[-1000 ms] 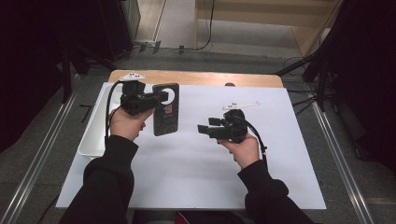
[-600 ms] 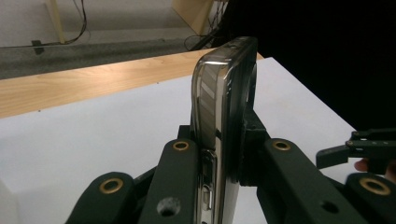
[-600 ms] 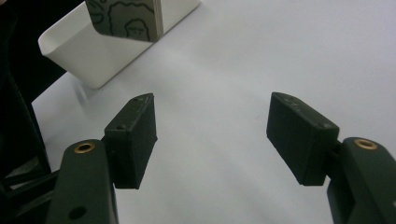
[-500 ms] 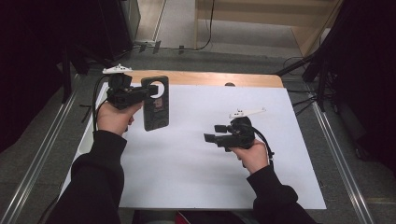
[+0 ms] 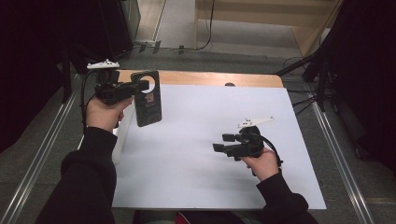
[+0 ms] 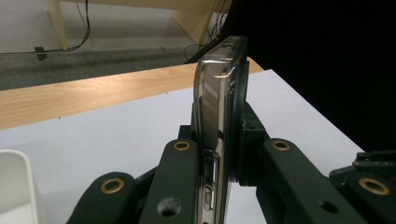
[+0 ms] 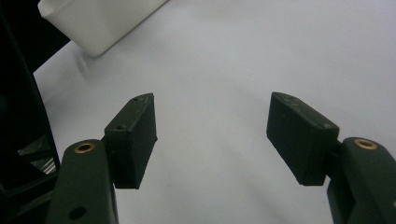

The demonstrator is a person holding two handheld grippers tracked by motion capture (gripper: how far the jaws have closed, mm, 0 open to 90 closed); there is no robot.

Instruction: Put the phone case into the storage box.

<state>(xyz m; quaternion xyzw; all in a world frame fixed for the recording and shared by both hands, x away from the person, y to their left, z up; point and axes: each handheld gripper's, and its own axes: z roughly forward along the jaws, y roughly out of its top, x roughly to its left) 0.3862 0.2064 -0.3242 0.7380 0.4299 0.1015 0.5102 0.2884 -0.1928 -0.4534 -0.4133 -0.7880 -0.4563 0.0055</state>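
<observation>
Phone (image 5: 148, 99), clamped upright between the left gripper (image 5: 140, 87) jaws, lower end cut off; lifted higher than before. Right gripper (image 7: 212, 135) jaws spread, empty.

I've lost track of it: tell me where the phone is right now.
In the high view the phone hangs clamped in the left gripper, lifted over the far left corner of the white sheet, near the wooden table edge.
</observation>
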